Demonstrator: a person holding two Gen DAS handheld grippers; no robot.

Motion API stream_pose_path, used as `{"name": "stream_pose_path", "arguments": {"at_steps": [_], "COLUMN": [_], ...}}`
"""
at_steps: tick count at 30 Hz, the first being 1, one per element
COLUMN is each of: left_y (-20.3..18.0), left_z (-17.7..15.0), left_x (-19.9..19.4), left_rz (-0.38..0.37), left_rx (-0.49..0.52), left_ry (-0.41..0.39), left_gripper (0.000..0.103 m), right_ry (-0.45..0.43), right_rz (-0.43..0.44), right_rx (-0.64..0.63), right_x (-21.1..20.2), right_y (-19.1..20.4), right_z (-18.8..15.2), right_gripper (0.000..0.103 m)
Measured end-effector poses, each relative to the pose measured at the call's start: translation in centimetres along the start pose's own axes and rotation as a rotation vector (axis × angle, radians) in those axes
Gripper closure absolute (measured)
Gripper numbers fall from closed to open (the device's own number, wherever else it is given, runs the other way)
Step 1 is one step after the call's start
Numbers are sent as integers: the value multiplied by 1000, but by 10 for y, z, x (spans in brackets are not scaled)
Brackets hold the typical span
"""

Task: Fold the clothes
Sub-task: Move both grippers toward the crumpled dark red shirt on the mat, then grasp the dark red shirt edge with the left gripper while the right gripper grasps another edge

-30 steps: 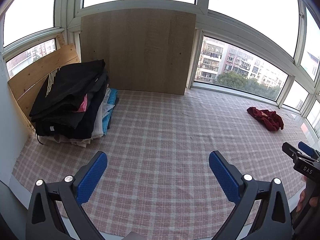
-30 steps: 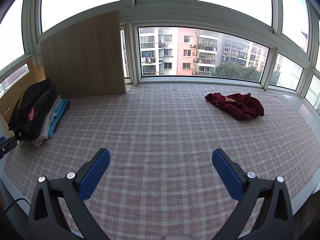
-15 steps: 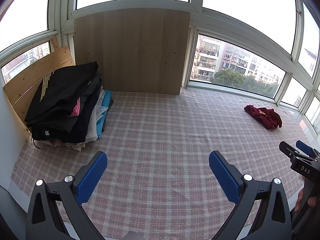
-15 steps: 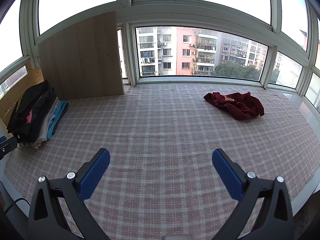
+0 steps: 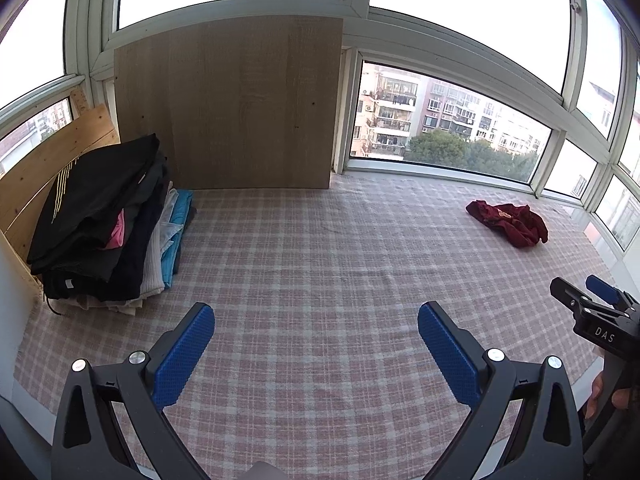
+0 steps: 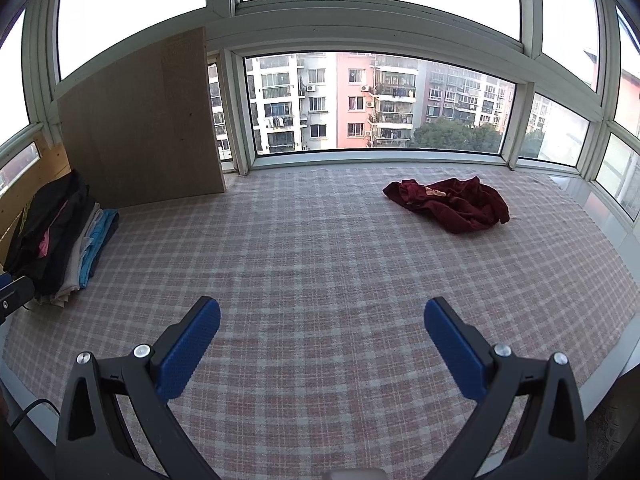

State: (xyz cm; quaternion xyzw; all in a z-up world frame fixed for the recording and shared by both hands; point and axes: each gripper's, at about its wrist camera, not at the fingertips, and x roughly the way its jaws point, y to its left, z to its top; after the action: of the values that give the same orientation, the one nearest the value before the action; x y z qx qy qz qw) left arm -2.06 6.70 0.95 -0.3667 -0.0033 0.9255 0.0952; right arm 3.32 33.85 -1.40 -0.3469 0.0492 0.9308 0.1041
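The left gripper (image 5: 316,354) and right gripper (image 6: 322,346) are both spread wide, holding nothing, above the checked cloth (image 6: 320,264). The red shirt (image 6: 452,202) lies crumpled far off by the window (image 6: 376,104). Its shape is hard to make out. A pile (image 5: 104,224) of folded clothes sits left, by a board (image 5: 240,108).

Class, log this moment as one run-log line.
left gripper: open, empty | right gripper: open, empty | dark red garment: crumpled, unfolded | folded clothes stack: far left
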Motion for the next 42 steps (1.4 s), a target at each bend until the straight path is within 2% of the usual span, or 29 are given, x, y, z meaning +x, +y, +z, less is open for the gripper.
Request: {"name": "stream_pose_path", "arguments": {"at_steps": [10,18,26,31,36,42], "left_y": [-58,-112,-165,-197,-228,-264], "left_z": [10,26,47,62,78,100], "left_x": [17,37,70,102,146,209], "left_rz": [-64,-135,-204,-255,-304,-304], "left_rx": [121,210,261,270,250,236], "left_ry": [6,-8,14,49,100,149], "left_gripper": [1,1,1,1,1,2], "right_ry": [11,-1,-8,-24,-3,15], "right_rz": [-58,-150,-229,-291,-252,-247], "right_rx": [71,110,124,94,139,143], "right_x": [3,14,32,48,76,123], "right_y": [-44,-93,-140,-168,-204,-244], "right_z": [-2,5,21,33,42,58], "right_gripper": [0,0,0,0,0,0]}}
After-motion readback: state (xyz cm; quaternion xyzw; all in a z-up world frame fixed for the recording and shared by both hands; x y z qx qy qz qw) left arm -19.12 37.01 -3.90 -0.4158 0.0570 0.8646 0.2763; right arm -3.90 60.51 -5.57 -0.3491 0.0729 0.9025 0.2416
